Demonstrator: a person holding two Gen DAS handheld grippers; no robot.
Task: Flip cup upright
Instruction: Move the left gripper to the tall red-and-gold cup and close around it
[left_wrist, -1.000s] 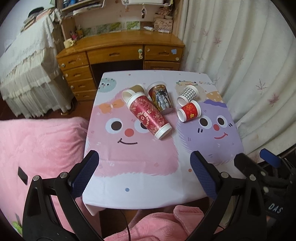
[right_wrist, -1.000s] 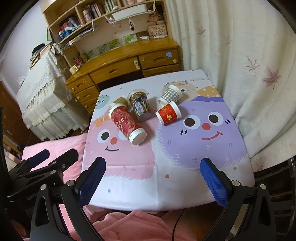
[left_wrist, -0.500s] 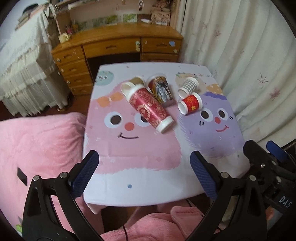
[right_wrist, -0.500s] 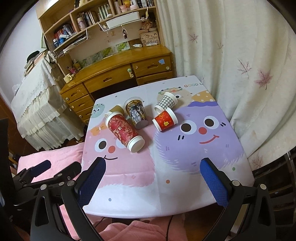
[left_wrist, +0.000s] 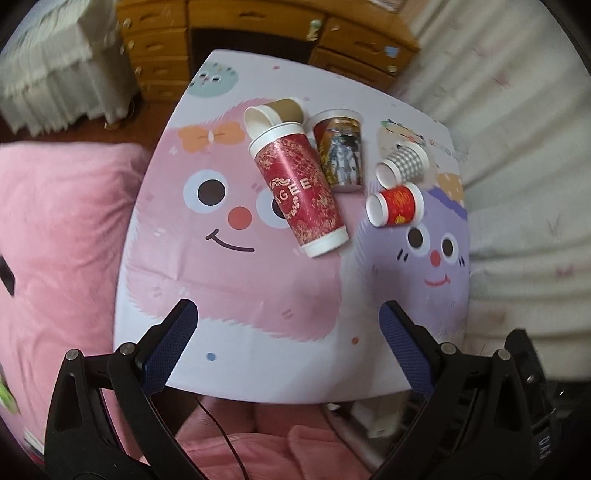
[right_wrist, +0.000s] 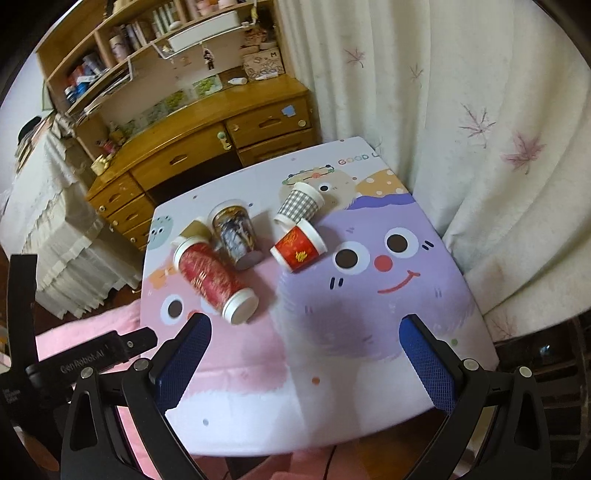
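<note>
Over the near edge of the worktop (left_wrist: 258, 373): left claw (left_wrist: 288, 345) spread wide, holding nothing; right claw (right_wrist: 304, 356) likewise wide and empty. Beyond, well apart from both, five cups on their sides: tall red cup (left_wrist: 301, 192) nearest, printed cup (left_wrist: 341, 151) and brown cup (left_wrist: 275, 110) beside it, small red cup (left_wrist: 395, 205) and checked cup (left_wrist: 404, 164) further right.

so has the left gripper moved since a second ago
Yes. The left gripper has come forward over the table: its fingertips now overlap the near edge, and the tall red cup looks closer.
</note>
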